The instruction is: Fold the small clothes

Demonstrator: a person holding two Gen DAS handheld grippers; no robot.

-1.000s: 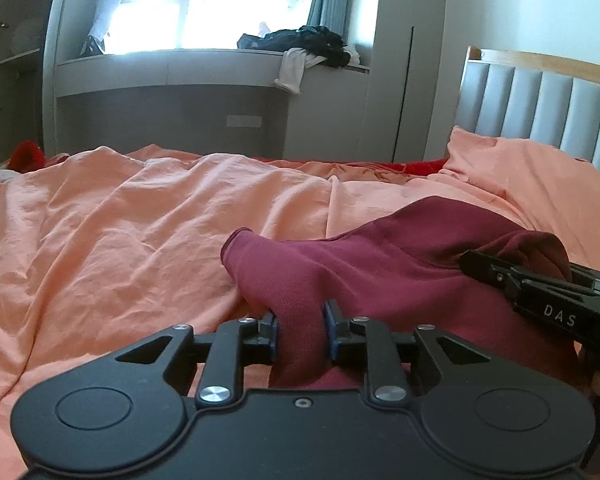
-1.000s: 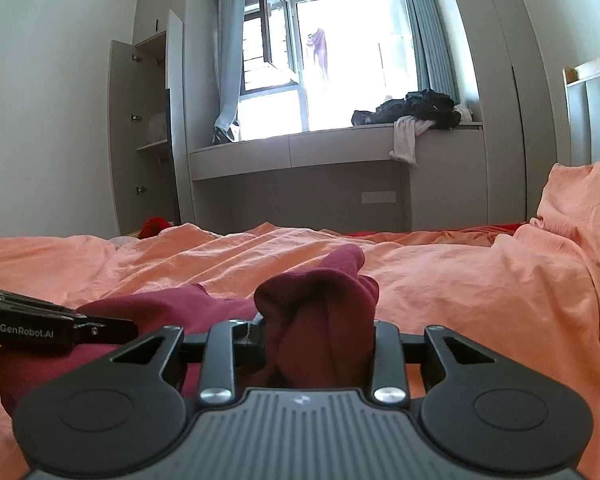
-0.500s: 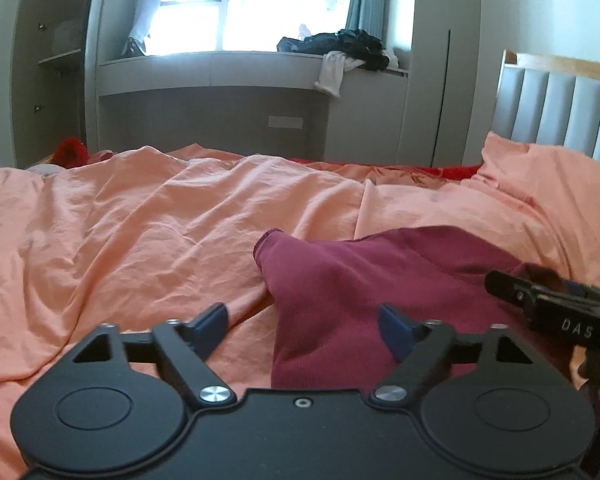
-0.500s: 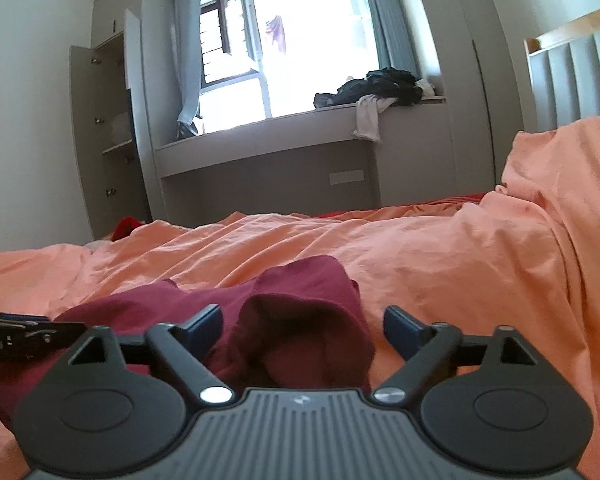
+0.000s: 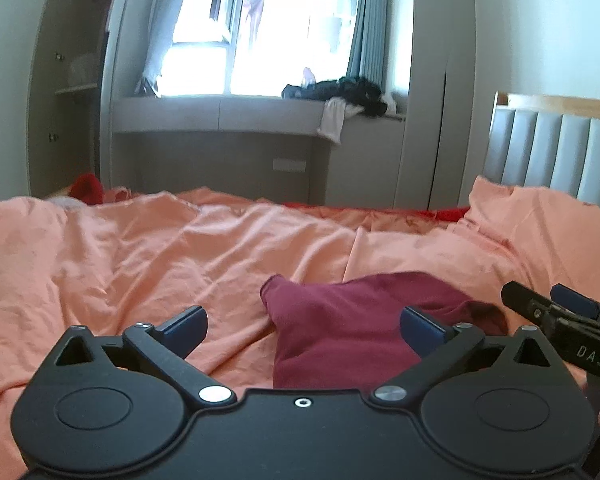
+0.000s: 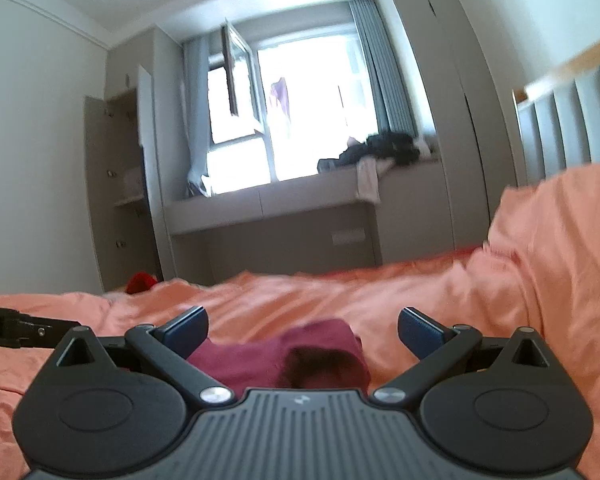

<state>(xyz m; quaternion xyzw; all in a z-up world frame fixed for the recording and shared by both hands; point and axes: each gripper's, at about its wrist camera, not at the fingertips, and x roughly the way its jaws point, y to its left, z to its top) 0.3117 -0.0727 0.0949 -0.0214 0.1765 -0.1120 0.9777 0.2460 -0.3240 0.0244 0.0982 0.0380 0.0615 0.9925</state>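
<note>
A dark red small garment (image 5: pixel 360 320) lies folded on the orange bedsheet (image 5: pixel 140 260). My left gripper (image 5: pixel 302 320) hangs just above and before its left edge, jaws wide and still opening, the cloth below them and not pressed by the pads. In the right wrist view the same garment (image 6: pixel 260 356) shows its rolled end under my right gripper (image 6: pixel 302 318), whose jaws are also opening wide with nothing pinched. The right gripper (image 5: pixel 556 312) shows at the right edge of the left wrist view, beside the garment. The left gripper's finger (image 6: pixel 20 326) pokes in at the left of the right wrist view.
A padded grey headboard (image 5: pixel 560 152) and an orange pillow (image 5: pixel 540 220) stand to the right. Beyond the bed is a window bench (image 5: pixel 220 114) with a heap of dark clothes (image 5: pixel 340 90). A red item (image 5: pixel 86 188) lies at the bed's far left.
Both grippers were shut on folds of the dark red garment; both have let go, opened wide and drawn back and up. The garment now lies flat on the sheet.
</note>
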